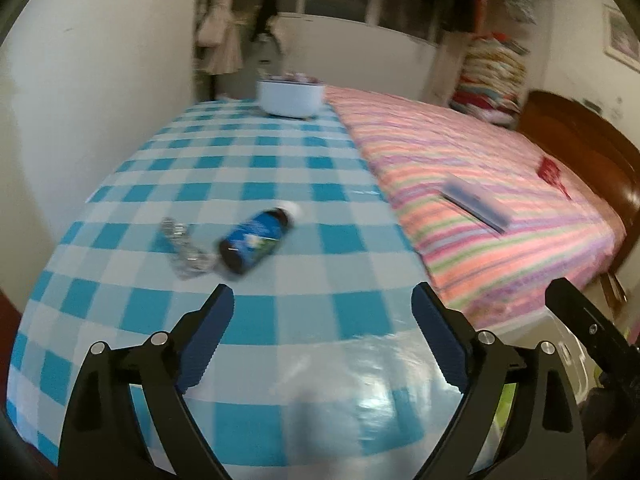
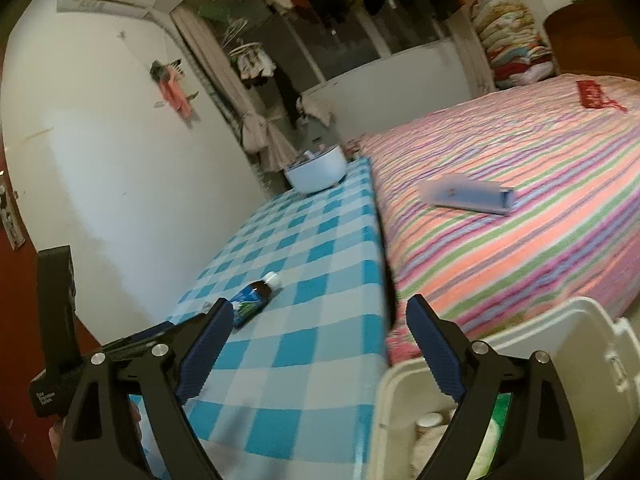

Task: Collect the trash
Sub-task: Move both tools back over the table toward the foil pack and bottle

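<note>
Two pieces of trash lie side by side on the blue-checked tablecloth point(image 1: 280, 168): a dark bottle point(image 1: 256, 242) with a blue label and white cap, on its side, and a crumpled clear plastic wrapper point(image 1: 184, 250) touching its base at about nine o'clock. Both sit at roughly eleven o'clock from the left gripper point(image 1: 322, 300), which hovers above the cloth with its jaws spread wide and nothing between them. The right gripper point(image 2: 318, 312) is likewise wide open and holds nothing; in its view the bottle lies at ten o'clock, just past the left fingertip. A white bin point(image 2: 520, 332) stands at five o'clock below that gripper, beside the striped bedspread point(image 2: 500, 240). A white bowl point(image 1: 290, 96) rests at the table's far end, near twelve o'clock.
</note>
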Demonstrator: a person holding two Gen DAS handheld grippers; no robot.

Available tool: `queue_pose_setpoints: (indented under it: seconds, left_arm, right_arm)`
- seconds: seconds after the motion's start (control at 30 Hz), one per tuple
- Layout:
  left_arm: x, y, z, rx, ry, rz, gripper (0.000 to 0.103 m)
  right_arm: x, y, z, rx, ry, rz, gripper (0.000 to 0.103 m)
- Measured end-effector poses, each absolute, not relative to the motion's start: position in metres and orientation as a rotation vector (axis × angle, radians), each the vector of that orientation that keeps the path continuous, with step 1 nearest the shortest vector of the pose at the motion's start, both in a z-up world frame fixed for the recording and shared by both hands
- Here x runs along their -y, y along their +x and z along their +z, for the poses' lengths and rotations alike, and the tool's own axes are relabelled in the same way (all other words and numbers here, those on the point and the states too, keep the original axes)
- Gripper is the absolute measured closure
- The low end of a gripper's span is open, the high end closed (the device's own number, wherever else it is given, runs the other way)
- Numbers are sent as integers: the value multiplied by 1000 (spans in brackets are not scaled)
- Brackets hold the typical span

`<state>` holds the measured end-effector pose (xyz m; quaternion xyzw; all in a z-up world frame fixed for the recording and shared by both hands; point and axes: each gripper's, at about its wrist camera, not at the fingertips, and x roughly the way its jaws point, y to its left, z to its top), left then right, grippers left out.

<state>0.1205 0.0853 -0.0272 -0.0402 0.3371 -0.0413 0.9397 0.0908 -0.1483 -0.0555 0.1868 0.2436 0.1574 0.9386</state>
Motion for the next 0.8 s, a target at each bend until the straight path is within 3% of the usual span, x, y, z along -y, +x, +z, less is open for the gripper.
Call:
queue_pose_setpoints:
  seconds: [0.8]
  left_arm:
    - [-224, 149, -44, -724, -208, 129, 13]
  right_arm:
    - [16, 182, -54, -560, 185, 377, 17]
